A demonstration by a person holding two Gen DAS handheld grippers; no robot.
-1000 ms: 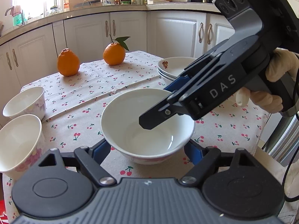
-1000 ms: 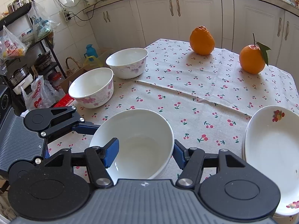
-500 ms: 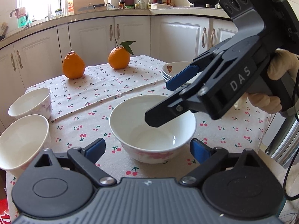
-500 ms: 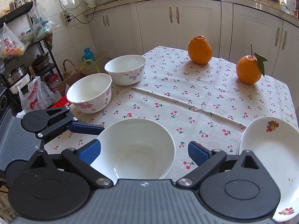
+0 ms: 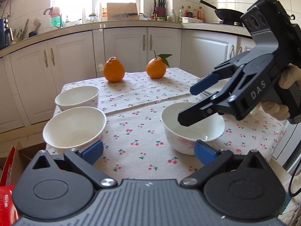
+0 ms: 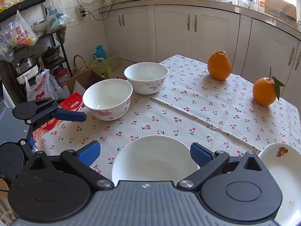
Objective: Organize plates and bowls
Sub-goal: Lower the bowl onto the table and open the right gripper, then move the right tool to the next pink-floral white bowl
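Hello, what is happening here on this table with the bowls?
A person holds a two-finger tool in each hand over a table with a cherry-print cloth. Both tools are open and grip nothing. The right tool hangs above the near bowl; the left tool points at the cloth between that bowl and the middle bowl. A far bowl stands behind it, close to it. The plates lie at the right edge, and two oranges at the far side. Nothing is stacked yet.

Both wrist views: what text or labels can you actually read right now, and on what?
"DAS": on the side of the right gripper, seen from the left wrist.
Red box beside the table: print too blurred to read.
Plastic bags on the rack side: red lettering, not legible.
Bowls and plates: patterns only, no text.
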